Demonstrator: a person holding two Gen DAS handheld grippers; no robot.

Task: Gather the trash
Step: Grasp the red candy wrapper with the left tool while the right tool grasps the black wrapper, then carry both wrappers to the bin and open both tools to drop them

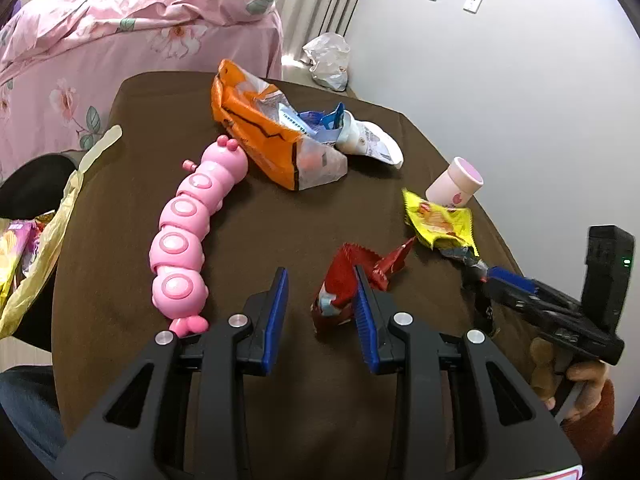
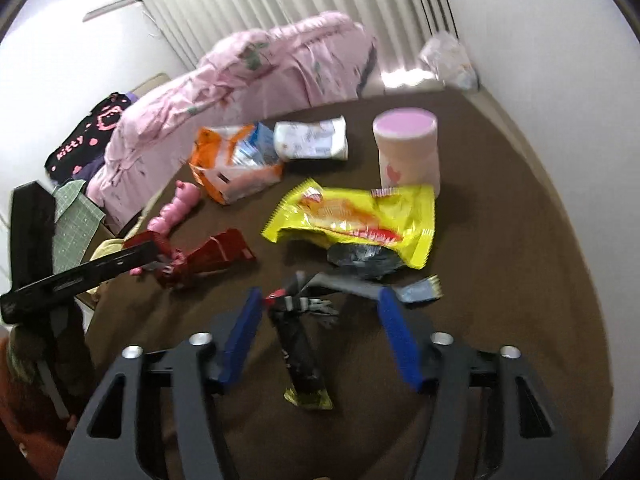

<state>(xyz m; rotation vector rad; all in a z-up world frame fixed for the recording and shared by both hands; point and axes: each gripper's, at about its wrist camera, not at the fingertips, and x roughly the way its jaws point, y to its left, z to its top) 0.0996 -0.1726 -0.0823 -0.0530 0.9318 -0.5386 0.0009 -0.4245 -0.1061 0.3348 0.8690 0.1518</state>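
Observation:
On the brown table [image 1: 120, 220] lie wrappers. My left gripper [image 1: 322, 284] is open, its right finger against a red wrapper [image 1: 344, 276], also in the right wrist view [image 2: 212, 256]. My right gripper [image 2: 320, 300] is open over a black wrapper [image 2: 300, 356] and a grey-silver wrapper [image 2: 360, 260]; in the left wrist view it [image 1: 504, 284] sits at the right. A yellow snack bag [image 2: 360, 220] [image 1: 440, 220], an orange bag [image 1: 260, 132] [image 2: 228, 168] and a white wrapper [image 1: 372, 140] [image 2: 312, 140] lie further back.
A pink caterpillar toy [image 1: 188, 232] lies left of the red wrapper. A pink-lidded cup [image 2: 406, 152] [image 1: 454, 182] stands near the right edge. A yellowish bag [image 1: 44, 240] with wrappers hangs at the table's left. A bed with pink bedding [image 1: 120, 40] stands behind.

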